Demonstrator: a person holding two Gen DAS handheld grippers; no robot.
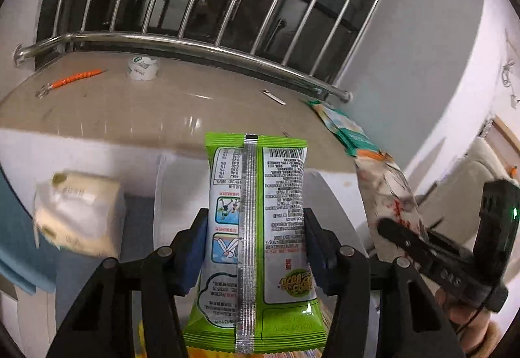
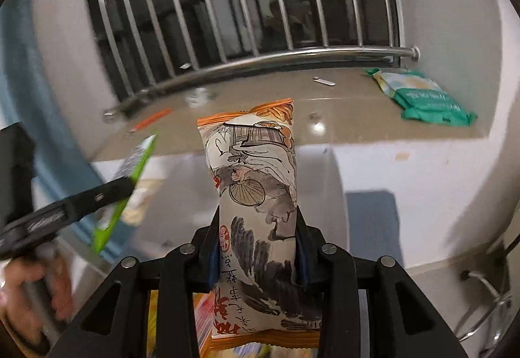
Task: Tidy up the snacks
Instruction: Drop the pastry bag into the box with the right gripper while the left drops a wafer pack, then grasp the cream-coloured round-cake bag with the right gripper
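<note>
My left gripper [image 1: 256, 244] is squeezing the green pack [image 1: 256, 228] by its sides, so the pack sticks straight out in front of me, up in the air below the ledge [image 1: 162, 111]. My right gripper [image 2: 256, 247] is closed tight on the orange pack [image 2: 256, 195] the same way. I think the big risk is a slip: both packs are puffy and smooth, and the pads only pinch the lower part, so a fast swing could make one slide out and fall. A hard squeeze could also crush what is inside. The two packs are near each other, and in the left view the orange pack sits just beside my green one, so I could bump them together if I turn without looking. Going left to right, I see a blue cloth [image 1: 16, 244] at the far left, then a soft white tissue pack [image 1: 78, 211] down low. Up on the ledge lie an orange stick [image 1: 74, 78], a small white tub [image 1: 143, 67] and a little clip [image 1: 274, 97]. Behind them a steel rail [image 1: 195, 46] and bars guard a dark window. At the right end of the ledge a teal pack [image 2: 425, 98] lies flat. If I put my snacks on the ledge, the rail is in the way at the back, so I must come in low, and I should keep clear of the small bits there. The middle of the ledge looks like a good spot.
</note>
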